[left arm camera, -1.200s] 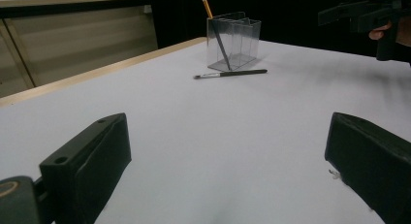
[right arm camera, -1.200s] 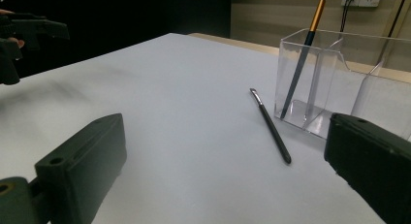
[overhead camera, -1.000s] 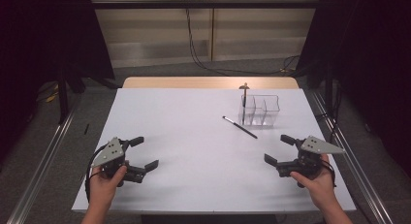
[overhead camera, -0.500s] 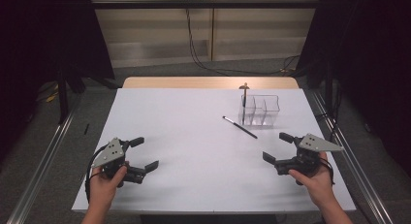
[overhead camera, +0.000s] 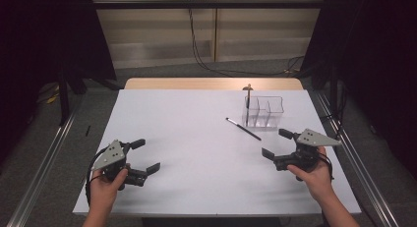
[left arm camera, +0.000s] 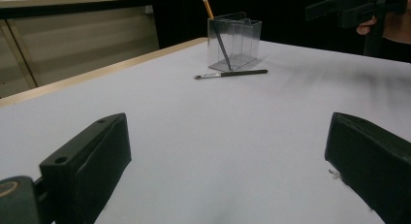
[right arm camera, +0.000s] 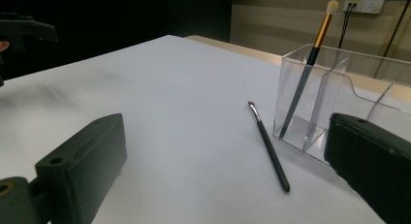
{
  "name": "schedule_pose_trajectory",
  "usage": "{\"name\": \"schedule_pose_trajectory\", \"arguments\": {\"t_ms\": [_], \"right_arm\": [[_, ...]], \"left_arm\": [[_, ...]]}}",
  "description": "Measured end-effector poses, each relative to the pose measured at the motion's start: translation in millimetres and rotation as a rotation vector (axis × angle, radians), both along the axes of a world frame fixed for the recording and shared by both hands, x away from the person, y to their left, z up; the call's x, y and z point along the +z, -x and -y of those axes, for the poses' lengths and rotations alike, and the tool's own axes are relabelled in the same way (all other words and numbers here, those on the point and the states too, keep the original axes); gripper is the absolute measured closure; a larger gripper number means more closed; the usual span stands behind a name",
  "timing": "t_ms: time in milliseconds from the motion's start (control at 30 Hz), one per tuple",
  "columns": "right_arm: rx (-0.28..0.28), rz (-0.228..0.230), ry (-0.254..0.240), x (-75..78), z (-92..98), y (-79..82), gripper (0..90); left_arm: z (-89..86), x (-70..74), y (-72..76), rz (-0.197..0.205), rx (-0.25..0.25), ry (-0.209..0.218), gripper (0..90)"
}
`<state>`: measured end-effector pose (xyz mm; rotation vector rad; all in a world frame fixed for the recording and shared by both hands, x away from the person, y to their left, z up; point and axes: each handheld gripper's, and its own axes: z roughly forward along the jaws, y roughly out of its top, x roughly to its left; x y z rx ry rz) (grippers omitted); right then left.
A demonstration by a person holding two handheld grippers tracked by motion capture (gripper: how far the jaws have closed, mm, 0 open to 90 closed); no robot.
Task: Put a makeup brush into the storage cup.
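Observation:
A clear plastic organiser (overhead camera: 264,110) (left arm camera: 233,40) (right arm camera: 334,102) stands on the white table (overhead camera: 196,138) at the far right. One brush (overhead camera: 248,97) (left arm camera: 215,27) (right arm camera: 307,70) with a gold ferrule leans upright in its left compartment. A thin black brush (overhead camera: 243,128) (left arm camera: 230,73) (right arm camera: 269,147) lies flat on the table just in front of the organiser. My right gripper (overhead camera: 277,145) is open, near the right front edge, short of the black brush. My left gripper (overhead camera: 145,156) is open at the front left, empty.
Past the white top, a strip of bare wood (overhead camera: 211,83) shows at the table's far edge. Metal rails (overhead camera: 44,158) run along both sides of the table. Cables (overhead camera: 206,55) hang against the back wall.
My right gripper has crept slightly left and forward toward the black brush. The left gripper has stayed put.

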<state>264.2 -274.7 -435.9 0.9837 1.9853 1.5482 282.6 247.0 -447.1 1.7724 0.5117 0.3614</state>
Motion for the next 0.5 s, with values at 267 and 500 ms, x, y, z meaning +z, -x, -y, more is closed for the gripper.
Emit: {"name": "schedule_pose_trajectory", "arguments": {"t_ms": [267, 500], "right_arm": [[0.007, 0.003, 0.016, 2.9, -7.3, -13.1, 1.3], [0.012, 0.002, 0.019, 4.4, -12.6, -22.2, 1.3]], "left_arm": [[0.5, -0.1, 0.1, 0.001, 0.001, 0.0, 2.6], [0.0, -0.9, 0.1, 0.0, 0.0, 0.001, 2.6]]}}
